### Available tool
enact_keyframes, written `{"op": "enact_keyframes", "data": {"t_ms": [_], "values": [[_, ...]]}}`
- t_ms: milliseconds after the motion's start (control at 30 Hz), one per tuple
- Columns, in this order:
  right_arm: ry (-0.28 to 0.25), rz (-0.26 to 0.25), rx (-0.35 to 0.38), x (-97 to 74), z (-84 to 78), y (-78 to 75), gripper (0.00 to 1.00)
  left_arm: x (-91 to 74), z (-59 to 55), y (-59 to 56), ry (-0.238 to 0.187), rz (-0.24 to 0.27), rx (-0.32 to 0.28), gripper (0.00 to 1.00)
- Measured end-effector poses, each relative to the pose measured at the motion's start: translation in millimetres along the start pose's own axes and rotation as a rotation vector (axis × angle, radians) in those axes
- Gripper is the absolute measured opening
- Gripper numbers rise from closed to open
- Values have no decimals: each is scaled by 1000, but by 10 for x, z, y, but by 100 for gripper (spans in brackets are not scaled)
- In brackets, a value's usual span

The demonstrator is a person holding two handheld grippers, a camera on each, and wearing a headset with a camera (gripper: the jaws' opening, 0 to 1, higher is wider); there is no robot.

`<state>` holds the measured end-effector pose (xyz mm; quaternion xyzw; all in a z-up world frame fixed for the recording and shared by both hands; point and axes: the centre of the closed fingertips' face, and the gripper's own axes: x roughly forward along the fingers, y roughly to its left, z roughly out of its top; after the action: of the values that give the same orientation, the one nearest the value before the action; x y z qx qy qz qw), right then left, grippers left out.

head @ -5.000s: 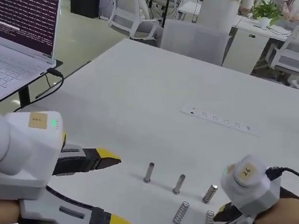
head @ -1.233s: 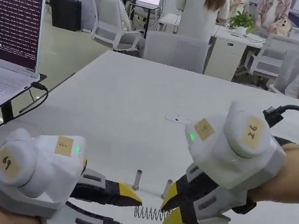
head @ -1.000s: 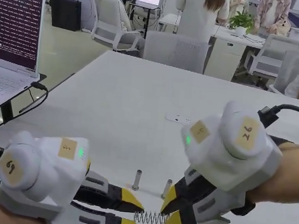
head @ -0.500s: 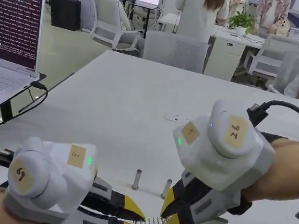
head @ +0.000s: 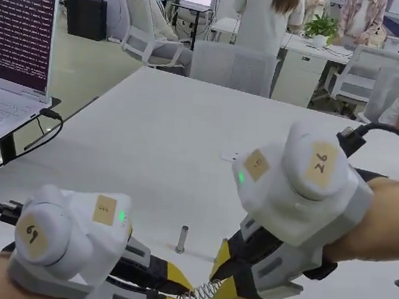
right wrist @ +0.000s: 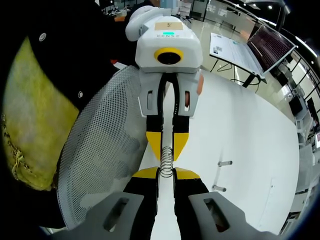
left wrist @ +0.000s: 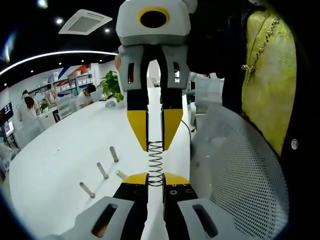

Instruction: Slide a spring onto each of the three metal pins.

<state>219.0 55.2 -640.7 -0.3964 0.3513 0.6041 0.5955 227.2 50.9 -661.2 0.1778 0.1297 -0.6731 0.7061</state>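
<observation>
Left gripper (left wrist: 156,179): your jaws are drawn in tight and pinch one end of the spring (left wrist: 156,162) between the yellow tips. Right gripper (right wrist: 166,173): same condition, jaws nipped onto the spring's other end. The two pairs of tips face each other, with the spring running straight across the short gap between them. It is carried by both grippers and held clear of the table (head: 180,134).

Head view: the spring sits low in front of you and slants slightly from the left tips up to the right tips.

Positions noted relative to the spring:
- Near pin (left wrist: 86,189): bare and upright on the table, on the far side of the spring from you. In the left gripper view it is to the spring's left.
- Middle pin (left wrist: 102,170): bare and upright, next in the row past the near pin.
- Far pin (left wrist: 114,153): last in the row. Its shaft looks coiled, but it is too small to say for certain.
- Loose spring (left wrist: 121,174): lies on the table between the row of pins and the spring, apart from both.
- Mesh chair back (left wrist: 240,165): white, close on the spring's side nearest you.
- Laptop (head: 18,29): open with its screen lit, well off to the spring's left at the table's edge. A dark cable (head: 51,126) trails from it.
</observation>
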Motion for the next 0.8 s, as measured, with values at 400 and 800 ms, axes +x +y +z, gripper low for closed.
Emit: {"op": "enact_keyframes", "data": {"t_ms": [400,800], "values": [[-50,-15,-13,-26,142,-3,8,1,22,6,-13,2,-2,2],[-89,0,26,-5,134,-27,12,-19,-1,23,-43,-1,-36,1]]}}
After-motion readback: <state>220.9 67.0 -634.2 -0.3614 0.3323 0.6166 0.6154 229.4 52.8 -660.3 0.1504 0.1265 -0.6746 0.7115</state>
